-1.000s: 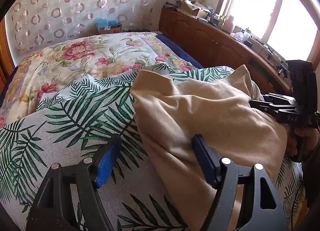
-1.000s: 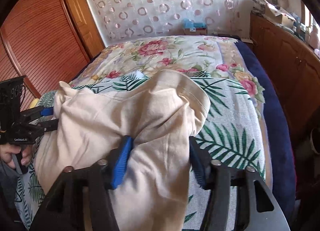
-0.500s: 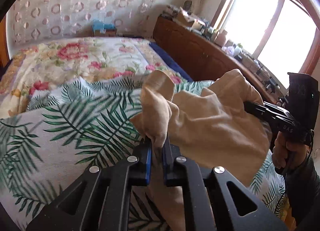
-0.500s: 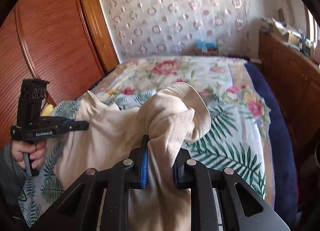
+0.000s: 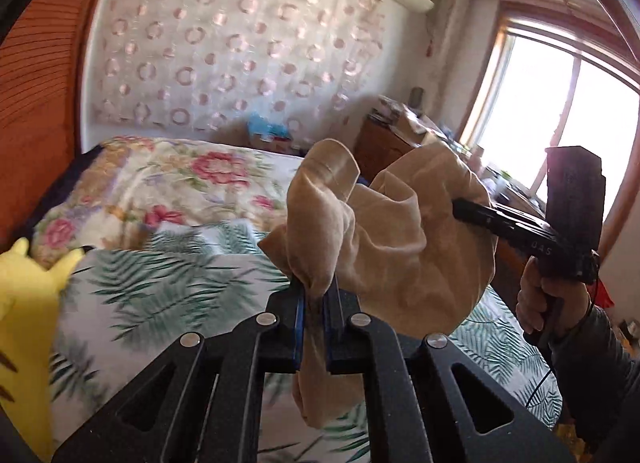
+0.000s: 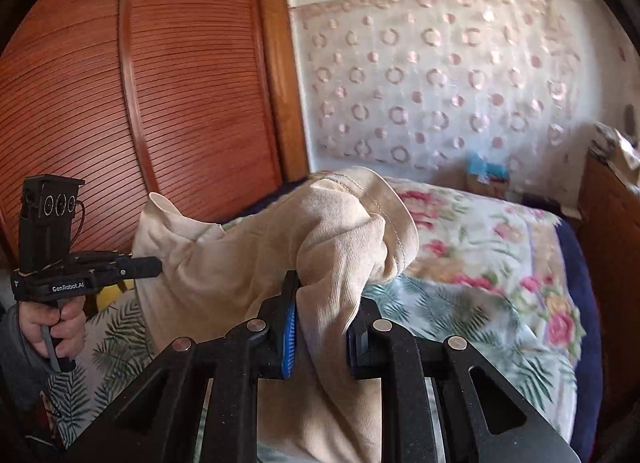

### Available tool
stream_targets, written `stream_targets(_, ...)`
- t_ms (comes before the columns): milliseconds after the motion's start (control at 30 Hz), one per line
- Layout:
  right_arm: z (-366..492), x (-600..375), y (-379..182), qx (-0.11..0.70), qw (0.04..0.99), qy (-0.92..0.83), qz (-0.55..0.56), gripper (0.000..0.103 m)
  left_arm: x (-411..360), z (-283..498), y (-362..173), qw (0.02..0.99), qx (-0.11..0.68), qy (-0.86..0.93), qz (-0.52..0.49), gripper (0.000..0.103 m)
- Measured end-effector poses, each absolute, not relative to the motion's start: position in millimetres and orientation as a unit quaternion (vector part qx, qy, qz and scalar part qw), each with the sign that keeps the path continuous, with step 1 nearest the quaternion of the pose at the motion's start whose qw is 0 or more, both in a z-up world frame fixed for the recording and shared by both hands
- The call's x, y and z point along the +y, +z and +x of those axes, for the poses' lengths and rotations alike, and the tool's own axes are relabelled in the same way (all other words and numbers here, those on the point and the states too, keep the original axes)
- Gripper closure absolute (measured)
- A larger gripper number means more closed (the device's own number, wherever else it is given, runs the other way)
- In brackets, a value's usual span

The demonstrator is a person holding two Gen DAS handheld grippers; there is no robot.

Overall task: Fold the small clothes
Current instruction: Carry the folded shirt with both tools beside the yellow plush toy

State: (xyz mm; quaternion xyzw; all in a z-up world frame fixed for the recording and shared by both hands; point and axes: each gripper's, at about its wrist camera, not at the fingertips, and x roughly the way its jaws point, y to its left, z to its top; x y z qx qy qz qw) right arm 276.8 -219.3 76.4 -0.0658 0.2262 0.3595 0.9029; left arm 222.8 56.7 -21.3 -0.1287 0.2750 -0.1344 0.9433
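A beige garment [image 5: 400, 247] hangs bunched in the air above the bed, held up between both grippers. In the left wrist view my left gripper [image 5: 315, 295] is shut on one gathered corner of it, and cloth spills out below the blue pads. My right gripper [image 5: 460, 207] comes in from the right in a hand, its tips buried in the fabric. In the right wrist view my right gripper [image 6: 324, 303] is shut on a thick fold of the garment [image 6: 240, 263] near its stitched hem. My left gripper [image 6: 154, 263] pinches the far corner at the left.
The bed below has a palm-leaf sheet [image 5: 160, 295] and a floral quilt [image 5: 180, 183] further back. A yellow plush toy [image 5: 24, 323] lies at the left edge. A wooden cabinet [image 5: 384, 143] with clutter runs under the window, and a slatted wardrobe [image 6: 140, 103] stands at the left.
Both grippers went from open around the garment lying on the bed to shut on it. They then rose, lifting the cloth off the sheet, and both views tilted upward.
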Motion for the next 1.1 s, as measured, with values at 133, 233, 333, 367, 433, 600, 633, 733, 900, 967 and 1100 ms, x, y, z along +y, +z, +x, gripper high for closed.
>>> stream_targets(133, 301, -161, 73, 0.218, 0.883, 0.403, -0.097, 0.084, 108, 201, -36, 0.949, 0.271, -0.074, -0.146, 0.095)
stream_targets(233, 322, -114, 66, 0.227, 0.865, 0.431, -0.123, 0.084, 141, 188, -50, 0.947, 0.271, -0.037, -0.171, 0.095)
stream_targets(333, 346, -64, 59, 0.245, 0.846, 0.447, -0.159, 0.084, 167, 180, -65, 0.942, 0.273, -0.004, -0.193, 0.095)
stream_targets(367, 351, -48, 58, 0.247, 0.839, 0.455, -0.167, 0.084, 174, 177, -71, 0.941, 0.273, 0.004, -0.201, 0.095)
stream_targets(433, 357, -19, 56, 0.243, 0.827, 0.47, -0.19, 0.084, 181, 172, -78, 0.938, 0.276, 0.018, -0.208, 0.095)
stream_targets(600, 377, 46, 49, 0.244, 0.802, 0.495, -0.228, 0.084, 196, 158, -95, 0.931, 0.282, 0.05, -0.227, 0.095)
stream_targets(633, 388, 56, 47, 0.246, 0.797, 0.498, -0.235, 0.084, 198, 158, -99, 0.929, 0.287, 0.055, -0.228, 0.095)
stream_targets(733, 404, 78, 42, 0.241, 0.786, 0.51, -0.254, 0.084, 202, 156, -107, 0.924, 0.298, 0.067, -0.23, 0.095)
stream_targets(900, 423, 103, 28, 0.277, 0.784, 0.491, -0.258, 0.082, 209, 156, -115, 0.917, 0.317, 0.077, -0.229, 0.095)
stream_targets(967, 432, 110, 31, 0.284, 0.797, 0.475, -0.244, 0.07, 209, 155, -116, 0.917, 0.323, 0.077, -0.222, 0.095)
stream_targets(1100, 440, 99, 39, 0.283, 0.817, 0.456, -0.209, 0.056, 212, 157, -118, 0.912, 0.335, 0.085, -0.22, 0.095)
